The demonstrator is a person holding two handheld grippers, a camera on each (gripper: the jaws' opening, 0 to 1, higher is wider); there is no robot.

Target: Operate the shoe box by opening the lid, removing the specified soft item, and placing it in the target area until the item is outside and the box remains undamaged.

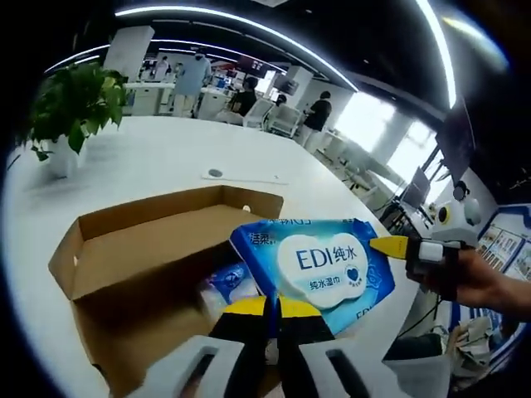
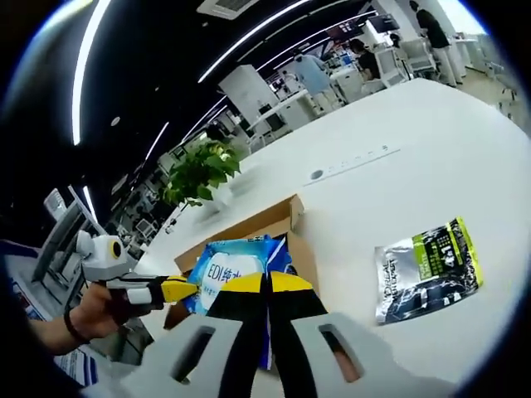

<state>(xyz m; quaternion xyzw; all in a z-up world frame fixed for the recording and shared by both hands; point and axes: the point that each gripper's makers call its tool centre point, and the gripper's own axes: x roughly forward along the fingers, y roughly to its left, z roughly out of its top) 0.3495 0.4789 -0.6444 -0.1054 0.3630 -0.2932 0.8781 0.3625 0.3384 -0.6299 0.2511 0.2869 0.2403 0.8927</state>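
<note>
Scene: a white tabletop [image 1: 166, 166] in an open office; an open cardboard shoe box [image 1: 124, 249] sits at lower left of the left gripper view, flaps up, undamaged as far as can be seen.
Item: a blue wet-wipes pack [image 1: 319, 269], at centre of the left gripper view, is lifted over the box's near right corner, half out of it.
Left tongs: the left tongs [image 1: 271, 308], at bottom centre of their own view, are closed with the yellow tips pinching the pack's lower edge.
Right tongs: the right tongs [image 2: 267, 286] rise from the bottom centre of their own view, closed on the pack's side; in the left gripper view they reach in from the right edge with one yellow tip at the pack's corner.
Inside the box: another small packet [image 1: 228, 282] lies just under the lifted pack.
Elsewhere: a green-and-black pouch [image 2: 427, 269] lies flat at centre right of the right gripper view, well apart from the box; a potted plant [image 1: 75, 104] stands at upper left.
Risk, slip: both grips are on thin edges of a soft, slick pack; pulling the hands apart could likely tear a seam or let it drop back in.
Risk, box: dragging the pack low across the corner could catch the flap and bend or shift the cardboard.
Risk, placement: a low sweep might bump the pouch.
</note>
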